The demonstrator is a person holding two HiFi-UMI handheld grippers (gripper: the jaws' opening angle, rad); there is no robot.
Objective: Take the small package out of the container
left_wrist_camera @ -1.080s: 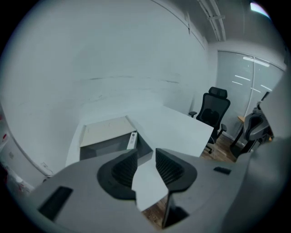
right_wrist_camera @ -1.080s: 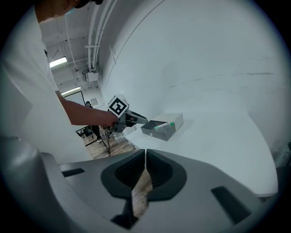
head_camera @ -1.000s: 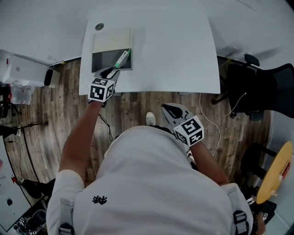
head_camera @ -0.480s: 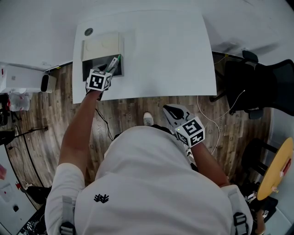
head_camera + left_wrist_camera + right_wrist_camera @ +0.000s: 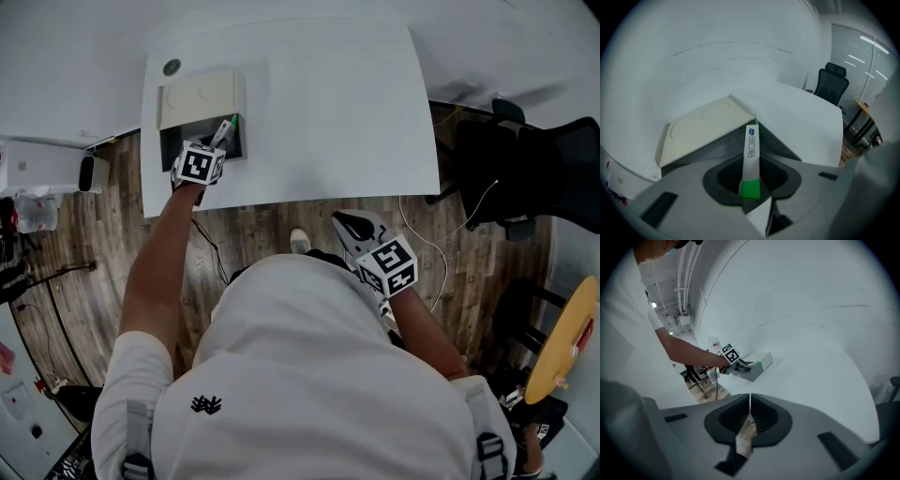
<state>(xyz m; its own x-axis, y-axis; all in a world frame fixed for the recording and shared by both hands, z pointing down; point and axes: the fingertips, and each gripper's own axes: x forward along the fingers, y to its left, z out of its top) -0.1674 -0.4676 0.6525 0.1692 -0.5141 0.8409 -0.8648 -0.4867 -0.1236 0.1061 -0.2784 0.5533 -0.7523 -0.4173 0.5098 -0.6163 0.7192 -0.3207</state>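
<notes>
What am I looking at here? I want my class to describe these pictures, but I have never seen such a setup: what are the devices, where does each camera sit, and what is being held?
A person holds a two-jaw gripper in each hand; the marker cubes are part of the grippers. The head view looks down from a camera on the person's head. The two gripper views come from cameras riding on each gripper, looking along its jaws. On the white table stands a grey container, partly covered by a cream lid. A small package, a white stick with a green end, leans out of it. The left gripper reaches into the container; its jaws have just been closing and seem to pinch the green end. The right gripper hangs near the person's body, off the table, jaws together and empty.
</notes>
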